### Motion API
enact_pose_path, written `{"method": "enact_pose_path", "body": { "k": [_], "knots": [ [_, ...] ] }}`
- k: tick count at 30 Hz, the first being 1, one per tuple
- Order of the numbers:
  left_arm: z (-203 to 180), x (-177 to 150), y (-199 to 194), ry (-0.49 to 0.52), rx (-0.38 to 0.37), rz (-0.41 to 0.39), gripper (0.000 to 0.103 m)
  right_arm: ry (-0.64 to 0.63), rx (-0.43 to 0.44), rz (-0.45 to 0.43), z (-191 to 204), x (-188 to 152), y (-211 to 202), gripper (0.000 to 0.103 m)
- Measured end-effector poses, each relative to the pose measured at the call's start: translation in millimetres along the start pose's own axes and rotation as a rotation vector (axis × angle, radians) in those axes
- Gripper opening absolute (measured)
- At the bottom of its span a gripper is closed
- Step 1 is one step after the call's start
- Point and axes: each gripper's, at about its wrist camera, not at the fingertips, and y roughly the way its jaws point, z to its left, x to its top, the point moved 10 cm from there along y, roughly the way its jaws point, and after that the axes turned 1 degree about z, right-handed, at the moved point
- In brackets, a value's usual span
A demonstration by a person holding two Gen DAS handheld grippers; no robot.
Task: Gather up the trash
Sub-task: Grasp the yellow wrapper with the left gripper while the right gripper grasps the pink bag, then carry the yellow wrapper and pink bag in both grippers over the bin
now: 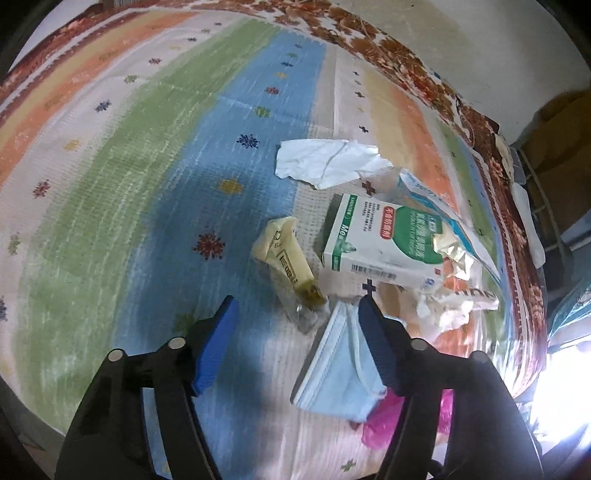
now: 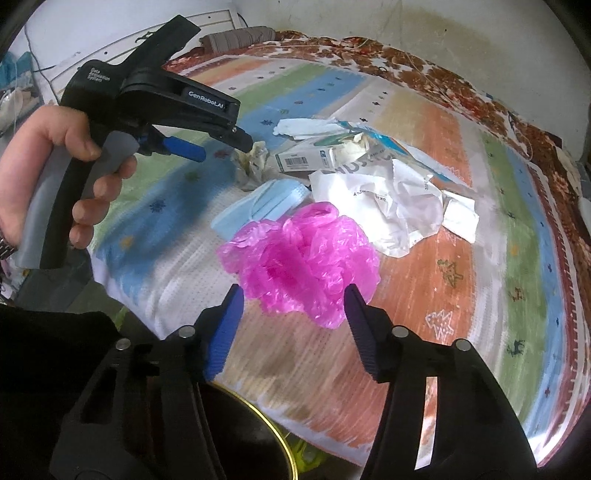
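Observation:
Trash lies on a striped bedspread. My left gripper is open just above a yellow wrapper, with a blue face mask under its right finger. A green-and-white box, white paper and crumpled wrappers lie beyond. My right gripper is open around the near edge of a crumpled pink plastic bag. The right wrist view also shows the mask, the box, crumpled white paper and the left gripper in a hand.
A dark round bin with a gold rim stands below the bed edge under my right gripper. A wall runs behind the bed. Cardboard and clutter sit beside the bed at the right.

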Motion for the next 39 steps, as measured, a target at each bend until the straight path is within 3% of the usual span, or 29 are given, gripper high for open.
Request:
{"method": "enact_pose_path", "body": {
  "k": [6, 9, 11, 12, 13, 19, 26, 33, 39],
  "knots": [
    [2.4, 6.9, 18.4, -0.006, 0.023, 0.006, 0.055, 0.001, -0.026, 0.008, -6.3, -0.1, 12.4, 0.036],
    [4.7, 7.1, 27.8, 0.001, 0.052, 0.013, 0.041, 0.013, -0.018, 0.033, -4.9, -3.3, 19.5, 0.020],
    [5.3, 6.8, 30.0, 0.000, 0.050, 0.012, 0.020, 0.026, -0.019, 0.045, -5.3, -5.5, 23.3, 0.013],
    [5.5, 6.7, 29.3, 0.001, 0.049, 0.009, 0.013, 0.033, -0.018, 0.044, -5.2, -5.5, 23.6, 0.005],
    [4.8, 7.4, 27.2, 0.004, 0.047, 0.005, 0.010, 0.036, -0.015, 0.042, -4.7, -5.4, 22.7, 0.005],
    [-1.0, 9.2, 6.3, -0.004, 0.014, -0.021, 0.007, 0.144, 0.023, 0.011, -11.2, 4.7, 9.2, 0.004],
    [-3.1, -1.9, -27.0, 0.051, 0.024, -0.036, 0.006, 0.173, 0.006, -0.040, -28.6, 17.6, -21.0, 0.004],
    [-17.4, -20.4, -54.4, 0.073, -0.011, -0.032, 0.006, 0.250, 0.004, -0.037, -48.9, 9.6, -40.8, 0.004],
    [-37.8, -42.6, -75.1, 0.113, -0.033, -0.021, 0.004, 0.228, 0.012, -0.048, -36.1, 0.2, -64.9, 0.004]
  ]
}}
